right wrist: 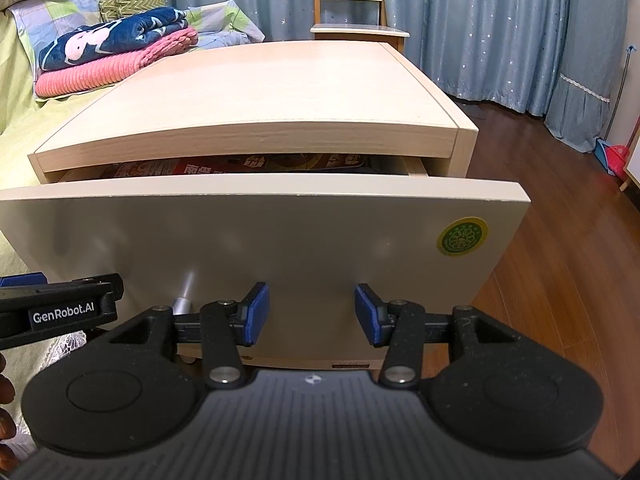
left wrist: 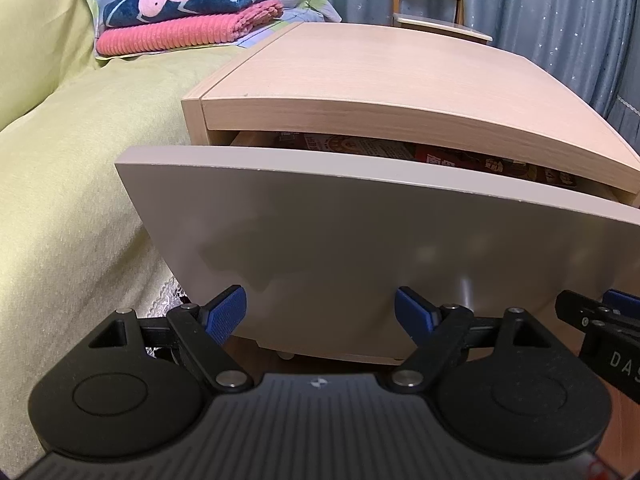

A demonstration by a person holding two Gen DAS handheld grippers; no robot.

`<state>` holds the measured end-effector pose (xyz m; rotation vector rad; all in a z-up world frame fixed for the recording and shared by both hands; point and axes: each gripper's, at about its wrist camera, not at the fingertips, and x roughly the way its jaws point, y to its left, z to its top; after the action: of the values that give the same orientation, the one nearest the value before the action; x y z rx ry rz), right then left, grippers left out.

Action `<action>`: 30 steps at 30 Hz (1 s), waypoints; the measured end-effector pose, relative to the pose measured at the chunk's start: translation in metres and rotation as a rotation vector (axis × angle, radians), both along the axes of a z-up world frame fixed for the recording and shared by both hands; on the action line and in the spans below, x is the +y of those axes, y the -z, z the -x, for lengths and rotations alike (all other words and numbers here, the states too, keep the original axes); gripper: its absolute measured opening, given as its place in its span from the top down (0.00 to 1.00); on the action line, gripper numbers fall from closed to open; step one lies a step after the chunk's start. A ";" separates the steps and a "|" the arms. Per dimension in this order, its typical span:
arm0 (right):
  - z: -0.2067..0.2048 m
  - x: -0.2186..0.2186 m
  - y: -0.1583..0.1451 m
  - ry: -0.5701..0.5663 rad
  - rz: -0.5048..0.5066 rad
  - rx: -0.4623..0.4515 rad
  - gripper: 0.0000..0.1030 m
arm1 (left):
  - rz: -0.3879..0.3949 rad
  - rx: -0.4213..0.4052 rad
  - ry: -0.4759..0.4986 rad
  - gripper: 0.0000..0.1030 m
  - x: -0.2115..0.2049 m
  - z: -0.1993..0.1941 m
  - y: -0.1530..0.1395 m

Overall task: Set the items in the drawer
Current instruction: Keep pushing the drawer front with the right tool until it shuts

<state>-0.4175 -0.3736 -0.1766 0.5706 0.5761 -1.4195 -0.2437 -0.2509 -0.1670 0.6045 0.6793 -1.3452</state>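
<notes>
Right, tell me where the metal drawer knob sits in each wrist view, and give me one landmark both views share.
Left wrist view: the metal knob is low on the drawer front, right of centre, just beyond the left gripper, whose fingers stand apart.
Right wrist view: the knob is at lower left, left of the right gripper, also spread.
Shared landmark: the folded pink and navy blankets on the bed.

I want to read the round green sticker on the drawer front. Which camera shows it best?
The right wrist view: the sticker is fully visible on the drawer front. The left wrist view does not show it.
</notes>
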 end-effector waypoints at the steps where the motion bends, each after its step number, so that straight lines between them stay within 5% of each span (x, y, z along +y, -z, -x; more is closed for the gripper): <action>1: 0.000 -0.001 0.000 0.001 0.000 0.000 0.58 | 0.000 0.000 0.000 0.19 -0.001 0.000 0.000; 30: -0.003 -0.012 0.002 0.005 0.026 0.009 0.58 | -0.003 0.016 -0.011 0.18 -0.016 -0.007 0.001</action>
<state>-0.4141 -0.3861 -0.1790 0.5457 0.5622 -1.4333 -0.2367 -0.2665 -0.1683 0.5917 0.6972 -1.3401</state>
